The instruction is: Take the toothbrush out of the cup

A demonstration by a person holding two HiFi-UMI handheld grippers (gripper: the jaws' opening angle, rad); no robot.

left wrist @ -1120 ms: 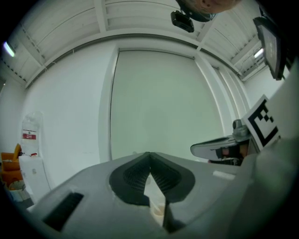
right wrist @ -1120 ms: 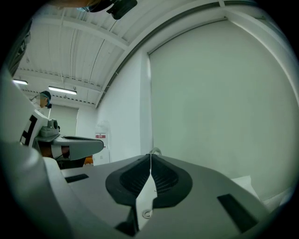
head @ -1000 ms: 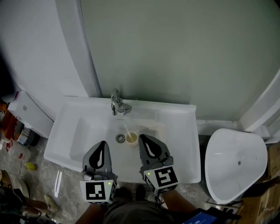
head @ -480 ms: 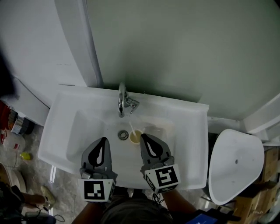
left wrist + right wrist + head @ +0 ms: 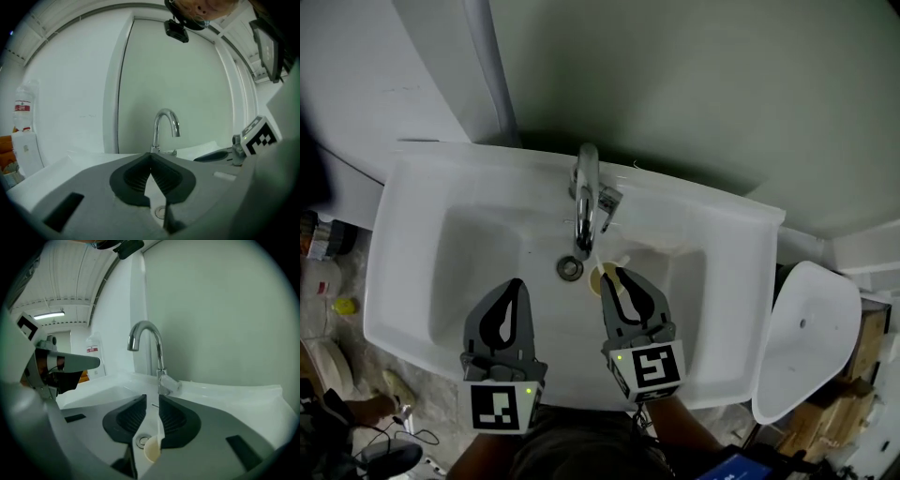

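Note:
A small cream cup (image 5: pixel 602 278) stands in the white sink (image 5: pixel 411 234), just right of the drain (image 5: pixel 570 269). In the right gripper view the cup (image 5: pixel 151 449) shows low in the gap between the jaws, with the white toothbrush (image 5: pixel 160 427) rising out of it. My right gripper (image 5: pixel 617 274) hovers over the cup's near side; its jaws are opening a narrow gap and press on nothing. My left gripper (image 5: pixel 514 284) hangs over the basin left of the drain, shut and empty. In its own view the left gripper (image 5: pixel 151 158) has its tips meeting.
A chrome faucet (image 5: pixel 584 202) arches over the basin behind the cup. A white toilet (image 5: pixel 811 337) stands to the right of the sink. Bottles and clutter (image 5: pixel 323 244) lie on the floor at the left. A pale wall rises behind the sink.
Both grippers have come down and forward into the basin, and the sink looms larger. The right gripper's tips now reach the cup.

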